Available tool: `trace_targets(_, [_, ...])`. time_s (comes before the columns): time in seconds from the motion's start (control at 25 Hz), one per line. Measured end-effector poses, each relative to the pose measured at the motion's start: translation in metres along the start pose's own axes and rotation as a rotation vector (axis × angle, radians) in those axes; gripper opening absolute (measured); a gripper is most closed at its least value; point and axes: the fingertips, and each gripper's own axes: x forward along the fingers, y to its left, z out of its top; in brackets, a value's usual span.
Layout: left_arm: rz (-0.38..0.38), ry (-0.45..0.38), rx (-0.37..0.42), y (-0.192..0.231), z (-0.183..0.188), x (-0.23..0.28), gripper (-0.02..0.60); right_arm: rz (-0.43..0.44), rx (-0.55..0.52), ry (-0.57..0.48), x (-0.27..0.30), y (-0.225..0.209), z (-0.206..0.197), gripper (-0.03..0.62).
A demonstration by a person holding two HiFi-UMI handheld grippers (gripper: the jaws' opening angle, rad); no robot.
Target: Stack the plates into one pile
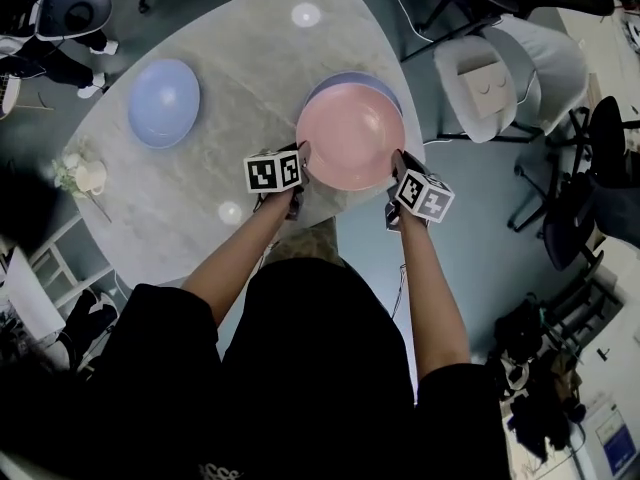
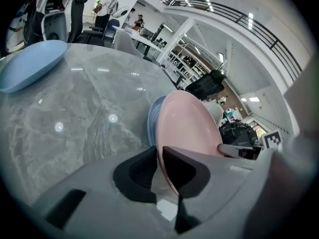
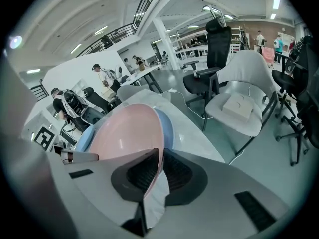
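Observation:
Both grippers hold a pink plate (image 1: pixel 350 136) by opposite rims. My left gripper (image 1: pixel 300 160) is shut on its left rim, my right gripper (image 1: pixel 397 165) on its right rim. In the left gripper view the pink plate (image 2: pixel 187 128) runs between the jaws of the left gripper (image 2: pixel 159 152). In the right gripper view the pink plate (image 3: pixel 127 131) is pinched by the right gripper (image 3: pixel 160 156). Directly under it lies a blue plate (image 1: pixel 352 78) (image 2: pixel 151 121) (image 3: pixel 168 123), whose far rim shows; whether they touch I cannot tell. A second blue plate (image 1: pixel 163 102) (image 2: pixel 30 63) lies far left on the marble table (image 1: pixel 240 58).
The table's right edge runs close by the pink plate. A white chair (image 1: pixel 500 78) bearing a small box stands on the floor to the right. A small bunch of flowers (image 1: pixel 85 175) lies at the table's left edge. Office chairs and people stand in the background.

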Motion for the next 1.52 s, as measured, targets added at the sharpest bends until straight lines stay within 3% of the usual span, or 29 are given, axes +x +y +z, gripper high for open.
trace_targets(0.36, [-0.019, 0.067, -0.01, -0.003, 0.013, 0.019, 0.064, -0.012, 0.024, 0.028, 0.028, -0.017, 0.014, 0.034])
trace_targets(0.64, [0.005, 0.074, 0.038, -0.004, 0.01, 0.017, 0.152, -0.019, 0.071, -0.011, 0.034, -0.025, 0.028, 0.034])
trace_targets(0.92, [-0.002, 0.054, -0.001, 0.005, 0.011, 0.024, 0.152, -0.035, -0.059, 0.012, 0.038, -0.02, 0.032, 0.035])
trace_targets(1.16, [0.003, 0.036, 0.01, 0.006, 0.017, 0.027, 0.152, -0.048, -0.053, -0.011, 0.029, -0.026, 0.031, 0.043])
trace_targets(1.32, [0.0, 0.027, -0.034, 0.009, 0.018, 0.034, 0.159, -0.023, -0.037, 0.018, 0.03, -0.029, 0.031, 0.074])
trace_targets(1.52, [-0.007, 0.038, -0.026, 0.002, 0.014, 0.038, 0.172, 0.004, -0.08, 0.046, 0.023, -0.025, 0.035, 0.074])
